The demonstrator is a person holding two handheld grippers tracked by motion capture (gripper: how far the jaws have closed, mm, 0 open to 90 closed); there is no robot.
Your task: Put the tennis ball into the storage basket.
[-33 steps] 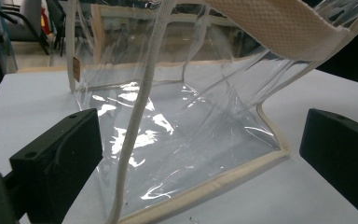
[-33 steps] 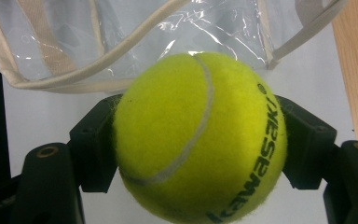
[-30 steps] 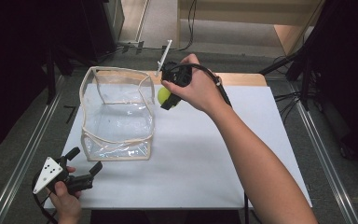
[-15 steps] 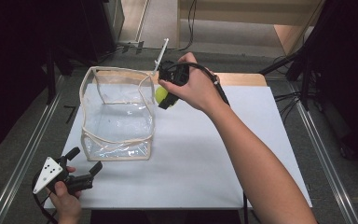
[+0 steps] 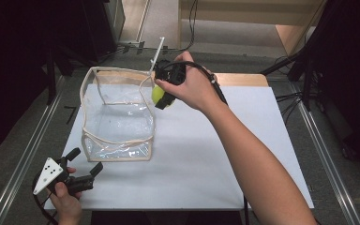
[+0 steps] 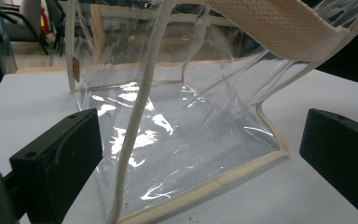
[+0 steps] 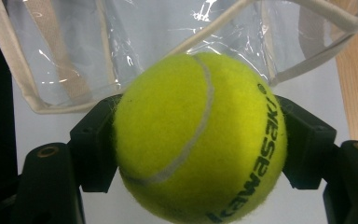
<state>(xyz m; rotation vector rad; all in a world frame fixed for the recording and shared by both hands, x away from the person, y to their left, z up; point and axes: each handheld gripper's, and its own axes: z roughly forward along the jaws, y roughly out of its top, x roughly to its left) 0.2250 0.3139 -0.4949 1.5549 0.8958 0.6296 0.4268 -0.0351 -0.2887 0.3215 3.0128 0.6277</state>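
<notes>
Tennis ball (image 5: 158, 94) in right tongs (image 5: 161, 97), now closer to clear bag (image 5: 117, 140) rim

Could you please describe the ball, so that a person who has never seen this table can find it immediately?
On the white table stands a clear plastic bag with beige trim, open at the top. At the bag's far right corner, the right gripper holds a tennis ball between its black jaws. It is the one bright yellow-green thing here, fuzzy, with a pale seam and the word "kawasaki" printed in dark letters.
</notes>
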